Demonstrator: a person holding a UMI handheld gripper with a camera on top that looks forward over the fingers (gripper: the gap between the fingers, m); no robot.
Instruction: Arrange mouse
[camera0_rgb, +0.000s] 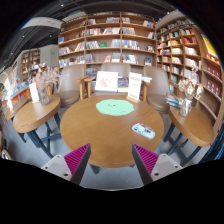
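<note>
While the fingers (109, 160) gape wide and empty, the mouse (143, 130) lies beyond them — on the round table (85, 125).

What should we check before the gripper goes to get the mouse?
1. Fingers open: ok, a wide gap between the pads.
2. Nothing held in the gripper: ok.
3. Mouse in sight: cannot tell; a small pale thing lies on the round table, too small to name.
4. Green mat free for it: ok.
5. Path to the table open: ok, bare floor ahead.
</note>
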